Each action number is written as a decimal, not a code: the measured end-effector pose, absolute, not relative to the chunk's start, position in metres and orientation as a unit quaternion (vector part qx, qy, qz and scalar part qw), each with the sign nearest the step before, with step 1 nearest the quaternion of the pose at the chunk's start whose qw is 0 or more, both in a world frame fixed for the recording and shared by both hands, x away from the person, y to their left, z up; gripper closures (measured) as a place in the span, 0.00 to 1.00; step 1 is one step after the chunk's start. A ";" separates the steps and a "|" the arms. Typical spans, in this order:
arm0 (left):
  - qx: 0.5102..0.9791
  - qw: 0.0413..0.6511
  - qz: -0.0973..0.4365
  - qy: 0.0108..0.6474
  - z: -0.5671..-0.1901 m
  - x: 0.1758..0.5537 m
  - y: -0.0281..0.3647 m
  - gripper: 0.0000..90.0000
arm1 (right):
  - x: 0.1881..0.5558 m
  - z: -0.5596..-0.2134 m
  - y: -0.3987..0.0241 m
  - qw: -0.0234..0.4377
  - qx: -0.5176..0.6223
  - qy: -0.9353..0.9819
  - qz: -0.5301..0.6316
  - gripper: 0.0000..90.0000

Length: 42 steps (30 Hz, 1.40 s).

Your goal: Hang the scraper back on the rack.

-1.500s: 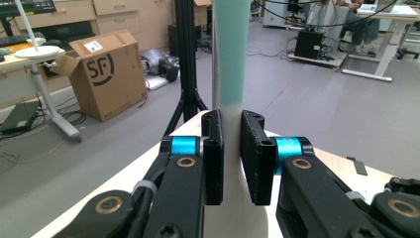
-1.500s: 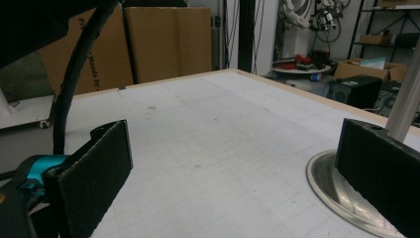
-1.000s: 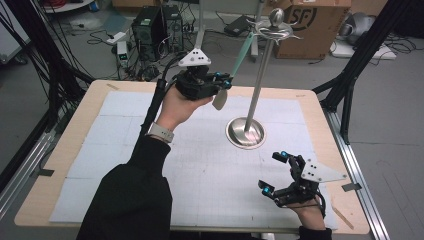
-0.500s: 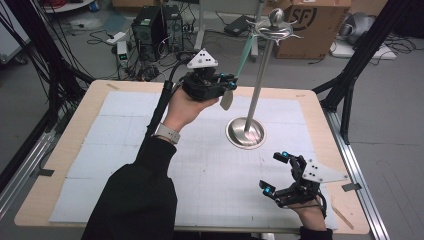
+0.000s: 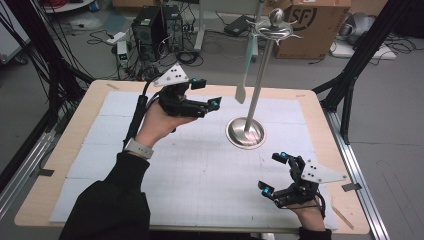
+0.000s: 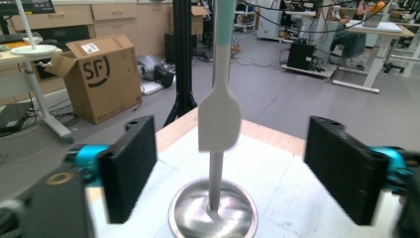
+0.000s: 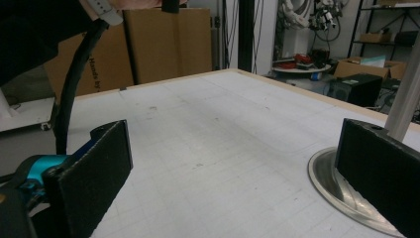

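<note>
White gridded mat (image 5: 200, 165) on wooden table (image 5: 320, 125), cardboard box (image 5: 320, 25) behind, left gripper (image 5: 202, 97) and right gripper (image 5: 275, 172) jaws apart

Ahead of the spread left tongs (image 6: 228, 163) hangs the spatula (image 6: 219, 121), the stand's pole (image 6: 215, 181) right behind; beside the right tongs (image 5: 278, 172), open bench (image 5: 190, 165).

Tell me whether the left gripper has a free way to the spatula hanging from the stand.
Probably yes. The left gripper is open and raised, aimed at the spatula, whose blade hangs between its jaws in the left gripper view. Nothing lies between them; the stand pole is behind it.
</note>
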<state>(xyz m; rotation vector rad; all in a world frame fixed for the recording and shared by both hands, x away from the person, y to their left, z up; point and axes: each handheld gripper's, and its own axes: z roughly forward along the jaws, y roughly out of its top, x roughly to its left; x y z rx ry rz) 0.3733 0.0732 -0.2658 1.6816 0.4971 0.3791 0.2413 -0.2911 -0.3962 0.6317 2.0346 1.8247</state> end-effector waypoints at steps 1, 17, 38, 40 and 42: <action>0.734 0.621 0.170 0.214 -0.268 0.372 0.075 0.18 | 0.241 -0.397 -0.291 0.167 0.223 0.715 0.642 0.00; 0.725 0.632 0.177 0.208 -0.317 0.336 0.118 0.02 | 0.245 -0.395 -0.283 0.164 0.216 0.718 0.641 0.00; 0.691 0.633 0.223 0.270 -0.387 0.285 0.211 0.02 | 0.251 -0.394 -0.281 0.164 0.221 0.709 0.650 0.00; 0.688 0.632 0.229 0.274 -0.391 0.281 0.218 0.02 | 0.252 -0.395 -0.281 0.164 0.222 0.709 0.649 0.00; 0.677 0.641 0.234 0.277 -0.394 0.276 0.224 0.02 | 0.252 -0.395 -0.281 0.165 0.223 0.708 0.649 0.00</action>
